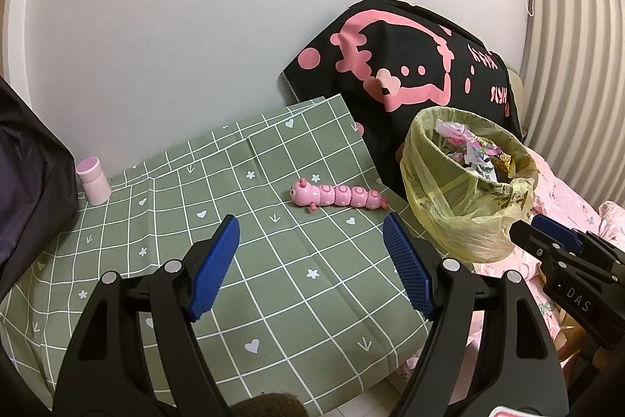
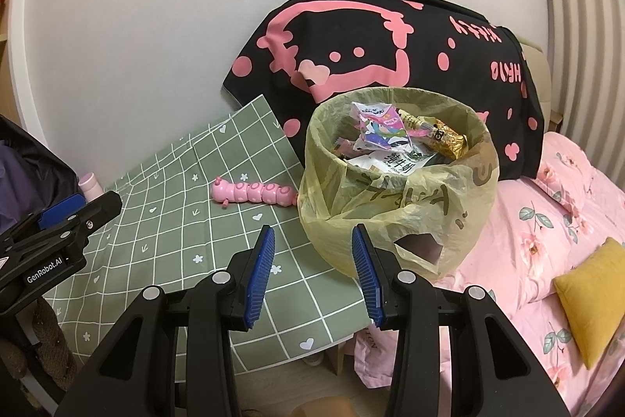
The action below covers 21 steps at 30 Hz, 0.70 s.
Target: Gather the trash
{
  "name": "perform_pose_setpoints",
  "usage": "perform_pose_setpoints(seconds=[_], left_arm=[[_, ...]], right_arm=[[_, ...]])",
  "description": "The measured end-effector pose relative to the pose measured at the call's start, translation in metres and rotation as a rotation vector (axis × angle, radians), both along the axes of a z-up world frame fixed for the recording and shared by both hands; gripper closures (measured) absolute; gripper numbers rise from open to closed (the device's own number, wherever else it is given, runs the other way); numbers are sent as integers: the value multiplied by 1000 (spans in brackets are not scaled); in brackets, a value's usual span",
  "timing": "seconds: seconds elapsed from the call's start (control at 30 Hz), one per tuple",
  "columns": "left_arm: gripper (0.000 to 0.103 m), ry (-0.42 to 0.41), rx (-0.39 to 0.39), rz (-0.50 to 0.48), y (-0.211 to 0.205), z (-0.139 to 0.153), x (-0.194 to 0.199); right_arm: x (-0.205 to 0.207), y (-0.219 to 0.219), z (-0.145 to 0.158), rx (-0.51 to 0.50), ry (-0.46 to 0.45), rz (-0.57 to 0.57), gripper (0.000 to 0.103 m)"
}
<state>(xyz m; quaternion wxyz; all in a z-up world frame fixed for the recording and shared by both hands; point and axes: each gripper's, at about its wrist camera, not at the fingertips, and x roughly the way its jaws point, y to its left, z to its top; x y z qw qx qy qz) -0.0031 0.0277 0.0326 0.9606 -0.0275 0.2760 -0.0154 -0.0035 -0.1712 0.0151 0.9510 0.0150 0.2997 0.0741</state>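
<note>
A bin lined with a yellow plastic bag (image 2: 394, 198) stands at the right edge of the green checked tablecloth (image 2: 175, 229); it also shows in the left wrist view (image 1: 465, 198). Several wrappers (image 2: 394, 135) fill its top. My left gripper (image 1: 310, 241) is open and empty above the cloth, in front of a pink caterpillar toy (image 1: 338, 196). My right gripper (image 2: 310, 245) is open and empty, just in front of the bin's lower left side. The toy (image 2: 254, 192) lies left of the bin.
A small pink bottle (image 1: 93, 181) stands at the cloth's far left by the wall. A black cloth with pink cartoon print (image 2: 390, 45) hangs behind the bin. A pink floral bed (image 2: 547, 229) with a yellow cushion (image 2: 593, 296) is at right. Dark fabric (image 1: 27, 174) is at left.
</note>
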Motion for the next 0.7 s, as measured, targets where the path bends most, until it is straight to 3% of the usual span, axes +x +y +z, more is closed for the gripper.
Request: perform_pose_setpoints(seconds=[0.37,0.7], left_arm=[[31,-15,14,-13,2,0,1],[31,78,-8,20,22,-16,16]], right_arm=[[0,0,0,0,-2,-1,64],[24,17,-5,-25,19,39,64]])
